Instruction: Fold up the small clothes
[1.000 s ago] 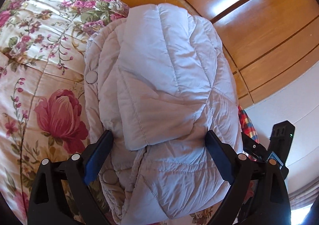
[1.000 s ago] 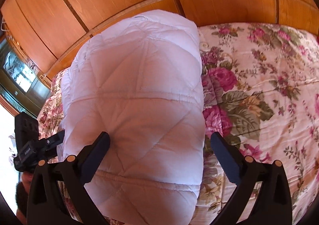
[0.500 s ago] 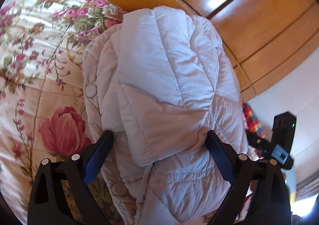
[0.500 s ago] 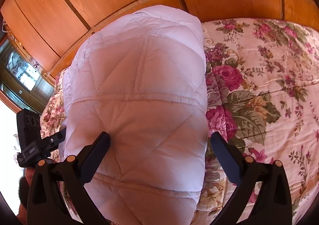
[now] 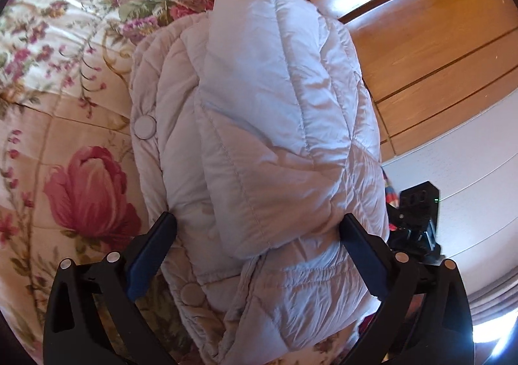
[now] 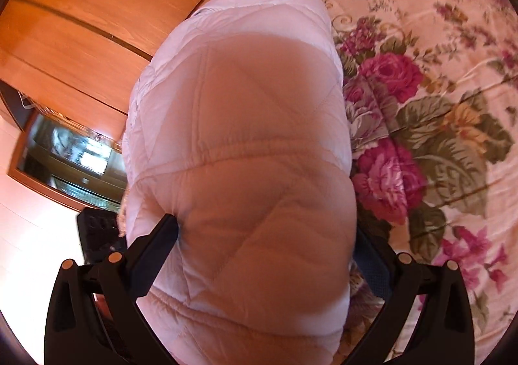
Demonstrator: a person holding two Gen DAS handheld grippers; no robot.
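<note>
My puffy white jacket (image 5: 275, 144) lies on the flowery bedspread (image 5: 74, 144), folded into a fat bundle. It is near the edge of the bed, with the shiny wooden closet doors (image 5: 421, 51) right behind it. There is no box or basket here, so nothing is inside anything. A folded-over flap sits on top of the bundle, and I can see 2 round snap buttons (image 5: 144, 127) on its left edge.

My left tongs (image 5: 257, 229) are spread wide. The 2 blue fingers (image 5: 152, 251) reach forward on either side of the jacket, and their tips touch the puffy cloth. They are not squeezing it.

My right tongs (image 6: 265, 232) are spread wide too, on the other side of the same jacket (image 6: 239, 154). The left finger (image 6: 155, 251) pokes a little into the soft cloth. The right finger is mostly hidden behind the bulge of the jacket. From this side the big pink roses of the bedspread (image 6: 437, 138) are to my right, and a dark glass cabinet (image 6: 74, 164) is to my left. I can also see the black body of my other tongs from each camera.
</note>
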